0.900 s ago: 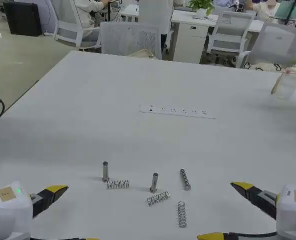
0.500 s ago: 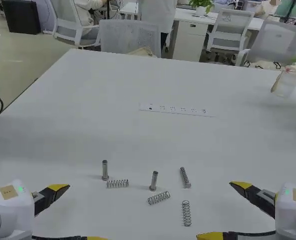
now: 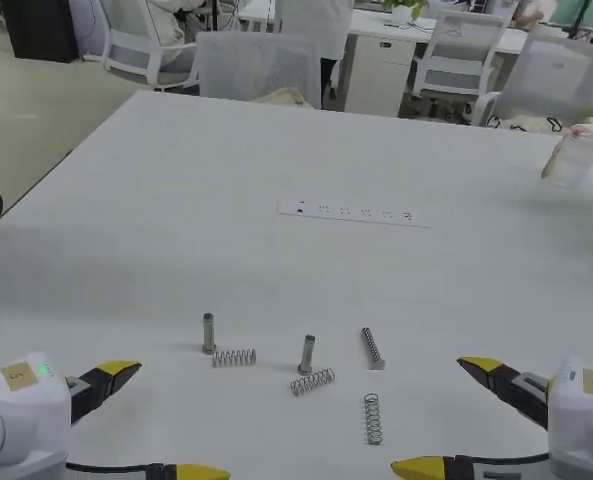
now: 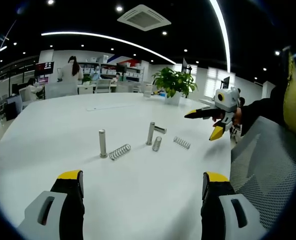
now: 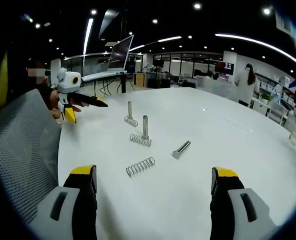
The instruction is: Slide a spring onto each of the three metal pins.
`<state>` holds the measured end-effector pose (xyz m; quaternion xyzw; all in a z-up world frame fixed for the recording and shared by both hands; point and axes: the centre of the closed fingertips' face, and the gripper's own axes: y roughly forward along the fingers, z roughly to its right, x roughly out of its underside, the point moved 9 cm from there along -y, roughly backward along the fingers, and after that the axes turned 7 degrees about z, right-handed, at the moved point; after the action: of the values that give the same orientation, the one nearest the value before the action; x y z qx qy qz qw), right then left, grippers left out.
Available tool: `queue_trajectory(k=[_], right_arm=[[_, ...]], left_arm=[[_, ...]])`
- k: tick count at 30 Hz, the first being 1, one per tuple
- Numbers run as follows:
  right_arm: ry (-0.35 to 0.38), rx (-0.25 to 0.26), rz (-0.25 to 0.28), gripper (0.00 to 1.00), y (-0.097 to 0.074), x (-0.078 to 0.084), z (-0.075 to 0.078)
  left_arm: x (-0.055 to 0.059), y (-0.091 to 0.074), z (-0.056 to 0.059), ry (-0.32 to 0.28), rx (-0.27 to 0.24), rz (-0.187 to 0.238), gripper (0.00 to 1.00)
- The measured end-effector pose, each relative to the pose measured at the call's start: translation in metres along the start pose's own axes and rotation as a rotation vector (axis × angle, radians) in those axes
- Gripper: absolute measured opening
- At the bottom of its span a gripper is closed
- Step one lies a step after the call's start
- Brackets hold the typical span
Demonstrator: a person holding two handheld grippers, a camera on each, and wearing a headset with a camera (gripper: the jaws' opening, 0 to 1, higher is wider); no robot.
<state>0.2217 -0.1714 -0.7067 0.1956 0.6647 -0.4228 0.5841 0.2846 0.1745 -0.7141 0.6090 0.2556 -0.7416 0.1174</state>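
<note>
**Q:** What is on the left of the white table (image 3: 156, 180)?

**A:** The left claw (image 3: 181, 420) has yellow tips. Its jaws are spread wide apart and grip nothing. It is well to the left of the middle pin (image 3: 308, 354) and nearer the person.

**Q:** What lies between that claw and the middle pin?

**A:** The left pin (image 3: 208, 333) stands upright, left of the middle pin. The left spring (image 3: 234, 357) lies on its side just beside that pin's base, on the side facing the middle pin.

**Q:** And the middle pin itself?

**A:** It stands upright. The middle spring (image 3: 313, 381) lies slanted just in front of its foot, possibly touching it, though the view is too small to be sure.

**Q:** What is to its right?

**A:** The right pin (image 3: 371, 348) lies flat on the table, just right of the middle pin. The right spring (image 3: 373, 418) lies loose in front of that pin and apart from it. Further right of the middle pin is the right claw (image 3: 428, 413), jaws also wide apart and empty.

**Q:** Anything beyond?

**A:** A white power strip (image 3: 351, 212) lies flat, well behind the middle pin.
</note>
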Motion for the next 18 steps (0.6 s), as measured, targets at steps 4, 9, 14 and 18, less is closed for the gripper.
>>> queue_trajectory(k=[4,9,14,18], right_arm=[[-0.001,-0.001,-0.001,0.94,0.0002,-0.0001,-0.0006],[-0.001,-0.003,-0.004,0.94,0.0007,0.0002,-0.0012],[0.000,-0.004,-0.006,0.94,0.0004,0.0006,-0.0014],[0.001,-0.002,-0.007,0.94,0.0001,0.0005,-0.0014]], left_arm=[[0.0001,0.0010,0.0006,-0.001,0.001,-0.002,0.97],[0.0003,0.0023,0.0012,0.000,0.004,-0.006,0.97],[0.0005,0.0030,0.0014,0.000,0.007,-0.007,0.96],[0.0005,0.0035,0.0014,0.000,0.009,-0.007,0.96]])
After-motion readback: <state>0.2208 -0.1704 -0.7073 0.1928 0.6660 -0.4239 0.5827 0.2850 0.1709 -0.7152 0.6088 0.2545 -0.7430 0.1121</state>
